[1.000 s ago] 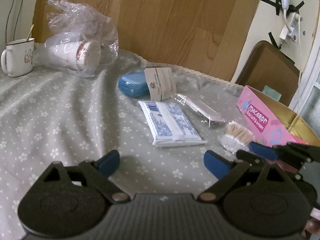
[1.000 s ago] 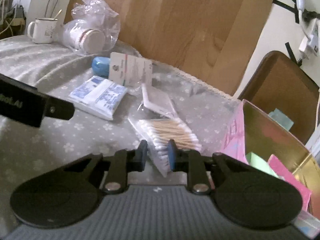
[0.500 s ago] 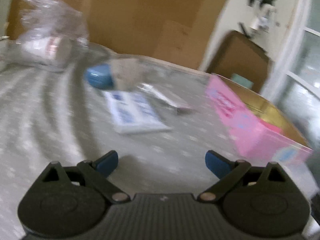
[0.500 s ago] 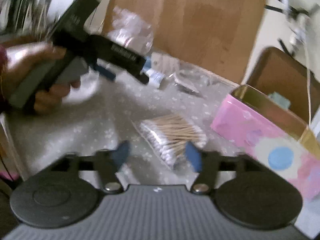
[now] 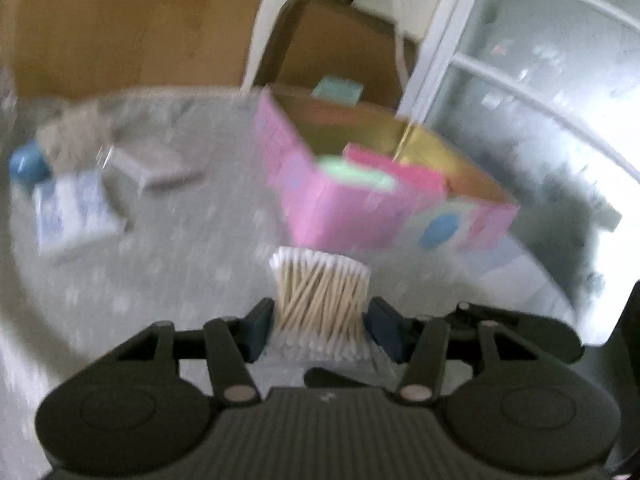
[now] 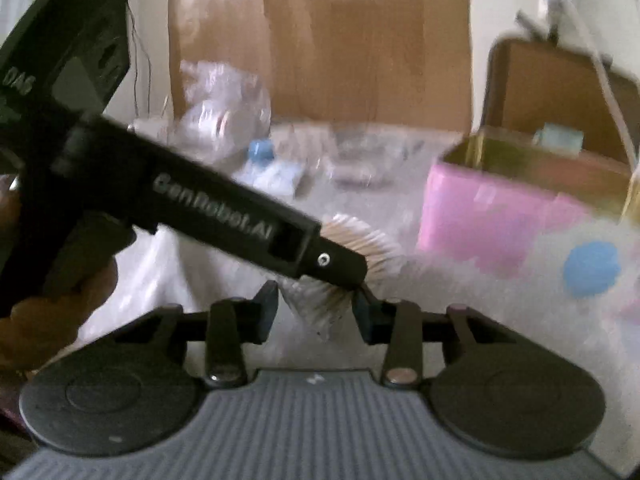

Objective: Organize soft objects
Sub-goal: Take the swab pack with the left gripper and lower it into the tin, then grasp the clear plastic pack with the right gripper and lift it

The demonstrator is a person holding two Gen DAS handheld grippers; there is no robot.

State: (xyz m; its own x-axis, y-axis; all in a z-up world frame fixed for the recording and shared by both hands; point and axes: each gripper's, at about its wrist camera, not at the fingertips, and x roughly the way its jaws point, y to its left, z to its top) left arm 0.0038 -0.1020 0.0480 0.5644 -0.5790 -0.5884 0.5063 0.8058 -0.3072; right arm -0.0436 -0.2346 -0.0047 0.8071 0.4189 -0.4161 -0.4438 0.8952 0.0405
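Both views blurred by motion; distant items only smears of colour. Farther back on the table (image 5: 168, 248), under grey cloth with small white flowers, a blue rounded case (image 5: 26, 166) and a white-and-blue packet (image 5: 72, 212), details unreadable. Crumpled clear plastic (image 6: 224, 108) against a brown wooden panel, contents indistinct.

Swabs (image 5: 322, 294): a bundle of pale wooden sticks with white cotton tips, in a clear wrapper, sitting between the blue pads of the left gripper (image 5: 320, 330). Jaws just closed in from wide, pads pressed against the bundle's sides. Lower tips hidden behind the gripper body.

Right gripper (image 6: 316, 310) jaws also just narrowed, part open; wrapper's end between them, contact impossible to judge. Left gripper's black body crossing that view, covering half the bundle.

Pink box (image 5: 340, 208) just beyond, open, gold inside, green and pink items within.
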